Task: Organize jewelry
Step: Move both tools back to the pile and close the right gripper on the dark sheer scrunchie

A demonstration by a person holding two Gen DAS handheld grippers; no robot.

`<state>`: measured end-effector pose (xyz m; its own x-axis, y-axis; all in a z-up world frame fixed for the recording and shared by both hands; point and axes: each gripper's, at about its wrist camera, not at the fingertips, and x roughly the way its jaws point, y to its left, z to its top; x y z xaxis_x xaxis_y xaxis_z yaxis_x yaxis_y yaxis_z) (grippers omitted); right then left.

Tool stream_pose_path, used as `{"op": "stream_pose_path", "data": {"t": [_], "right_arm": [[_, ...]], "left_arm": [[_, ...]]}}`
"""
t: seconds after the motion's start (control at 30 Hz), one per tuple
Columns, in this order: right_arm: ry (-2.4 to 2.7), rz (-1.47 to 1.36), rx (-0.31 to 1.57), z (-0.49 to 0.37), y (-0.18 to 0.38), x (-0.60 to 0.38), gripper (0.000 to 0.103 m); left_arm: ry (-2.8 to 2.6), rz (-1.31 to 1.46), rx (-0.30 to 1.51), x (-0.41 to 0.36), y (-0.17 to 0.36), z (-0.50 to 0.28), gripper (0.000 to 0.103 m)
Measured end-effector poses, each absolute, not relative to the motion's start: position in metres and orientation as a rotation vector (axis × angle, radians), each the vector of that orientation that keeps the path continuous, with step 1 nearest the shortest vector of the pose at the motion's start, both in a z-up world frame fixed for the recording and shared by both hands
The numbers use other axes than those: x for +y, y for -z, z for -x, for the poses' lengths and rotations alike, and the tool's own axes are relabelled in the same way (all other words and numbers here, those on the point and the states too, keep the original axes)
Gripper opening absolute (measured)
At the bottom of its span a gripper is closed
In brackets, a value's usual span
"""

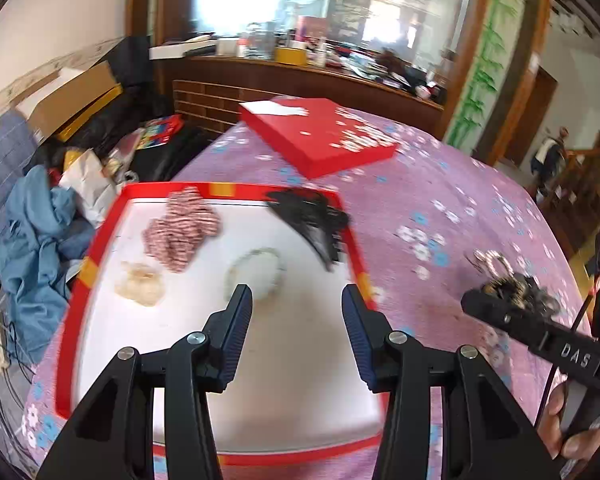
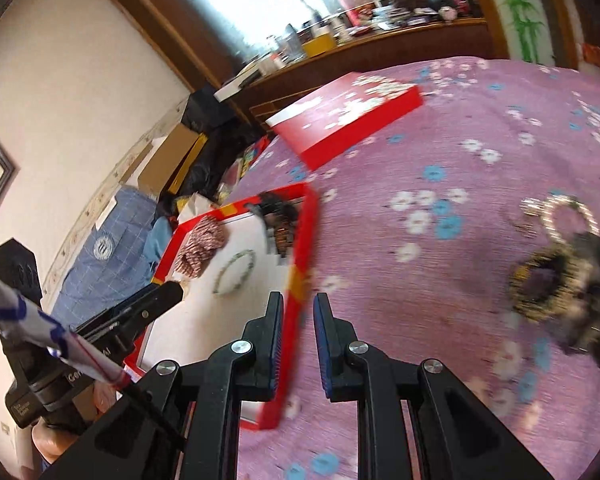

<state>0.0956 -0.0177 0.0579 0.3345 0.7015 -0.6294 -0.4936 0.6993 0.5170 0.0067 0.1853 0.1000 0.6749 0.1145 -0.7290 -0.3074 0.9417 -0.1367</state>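
A red-rimmed white tray lies on the purple flowered cloth. It holds a red-and-white striped pile, a black pile, a pale beaded bracelet and a clear yellowish cluster. My left gripper hangs open over the tray, nothing between its fingers. A heap of loose jewelry with a pearly ring sits on the cloth, right of the tray. My right gripper is nearly closed and empty, over the tray's right rim. Its tip shows beside the heap.
A red box lid with white flowers lies behind the tray. Clothes, bags and cardboard boxes crowd the floor to the left. A cluttered wooden counter runs along the back. A person's hand holds the right gripper's handle.
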Motion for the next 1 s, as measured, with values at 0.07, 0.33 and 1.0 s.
{"op": "stream_pose_path", "data": {"t": [0.07, 0.33, 1.0], "right_arm": [[-0.772, -0.274, 0.939, -0.097, -0.058, -0.037, 0.017], [-0.648, -0.394, 0.858, -0.111, -0.068, -0.133, 0.028], [-0.406, -0.709, 0.863, -0.140, -0.042, -0.245, 0.039]], "left_arm": [[-0.212, 0.230, 0.807, 0.163, -0.099, -0.012, 0.045], [-0.110, 0.124, 0.855, 0.087, -0.089, -0.031, 0.045], [0.063, -0.101, 0.905, -0.064, -0.045, -0.132, 0.035]]}}
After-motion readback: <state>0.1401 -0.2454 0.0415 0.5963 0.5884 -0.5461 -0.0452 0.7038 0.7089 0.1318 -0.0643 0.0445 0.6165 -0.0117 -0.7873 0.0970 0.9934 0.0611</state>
